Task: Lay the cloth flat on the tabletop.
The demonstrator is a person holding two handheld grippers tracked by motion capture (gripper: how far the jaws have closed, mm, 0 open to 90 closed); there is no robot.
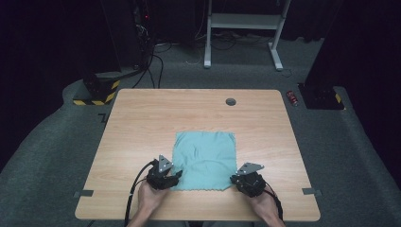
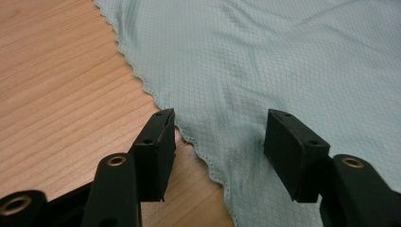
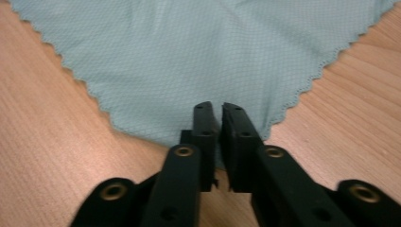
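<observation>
A teal cloth [image 1: 205, 158] lies spread flat on the wooden table [image 1: 156, 118], near its front edge. My left gripper [image 1: 177, 176] is at the cloth's near left corner. In the left gripper view the cloth [image 2: 265, 61] shows a scalloped edge, and the gripper [image 2: 220, 127] is open, one jaw over bare wood and the other over the fabric. My right gripper [image 1: 233, 178] is at the near right corner. In the right gripper view its jaws are together on the corner of the cloth [image 3: 189, 52], so the gripper [image 3: 216, 111] is shut on it. The corner's tip is hidden behind the jaws.
A round cable hole [image 1: 231, 101] sits near the table's far edge. Grey tape marks [image 1: 84, 193] [image 1: 311, 191] lie at the front corners. On the floor beyond are a red can [image 1: 293, 98], a white frame [image 1: 243, 23] and a yellow-and-black striped base [image 1: 97, 94].
</observation>
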